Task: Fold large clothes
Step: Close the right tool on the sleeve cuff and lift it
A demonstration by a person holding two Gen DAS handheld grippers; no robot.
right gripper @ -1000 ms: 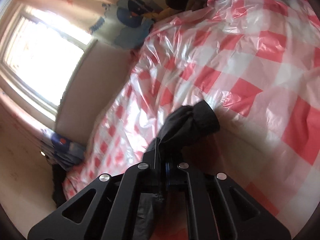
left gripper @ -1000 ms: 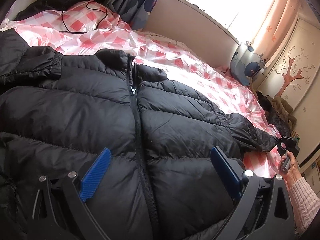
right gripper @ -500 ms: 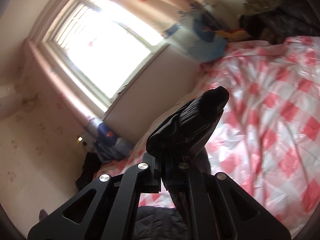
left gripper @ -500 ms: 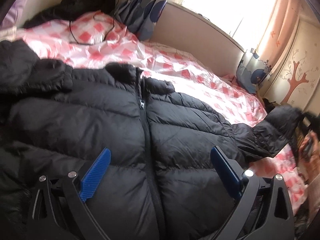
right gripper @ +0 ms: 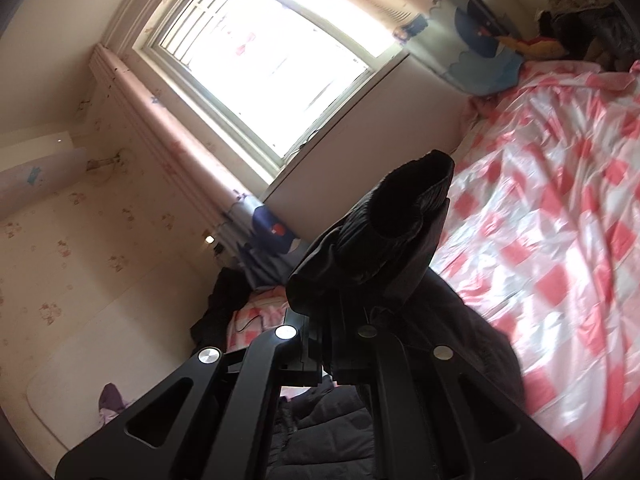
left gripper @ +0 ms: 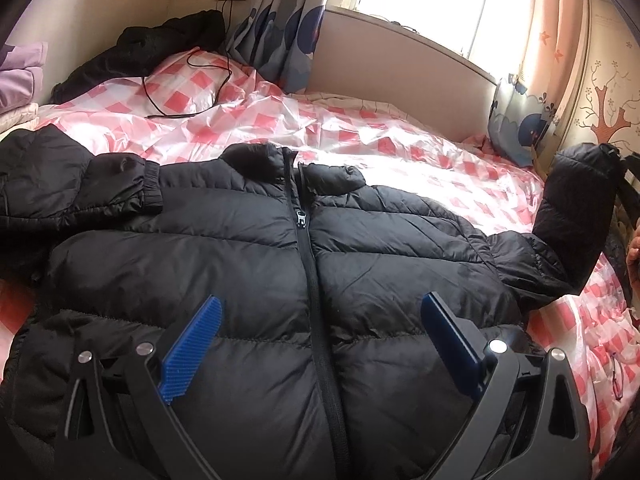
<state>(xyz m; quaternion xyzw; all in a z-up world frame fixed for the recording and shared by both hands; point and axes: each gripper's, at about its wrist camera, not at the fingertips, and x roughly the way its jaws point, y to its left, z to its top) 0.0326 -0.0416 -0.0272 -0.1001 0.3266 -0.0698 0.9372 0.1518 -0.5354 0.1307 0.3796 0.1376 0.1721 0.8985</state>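
Jaws of right gripper (right gripper: pixel 340 344) pinch puffy quilted jacket's (left gripper: pixel 248 264) sleeve (right gripper: pixel 392 240).

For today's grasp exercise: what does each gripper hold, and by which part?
Right gripper: the black puffer jacket, by its sleeve cuff. Left gripper: nothing, jaws open.

Black puffer jacket (left gripper: pixel 248 264) lies zipped, front up, on the pink checked bed cover (left gripper: pixel 400 148). Left gripper (left gripper: pixel 320 364) hovers over it, jaws wide apart, right sleeve (left gripper: pixel 576 208) lifted.
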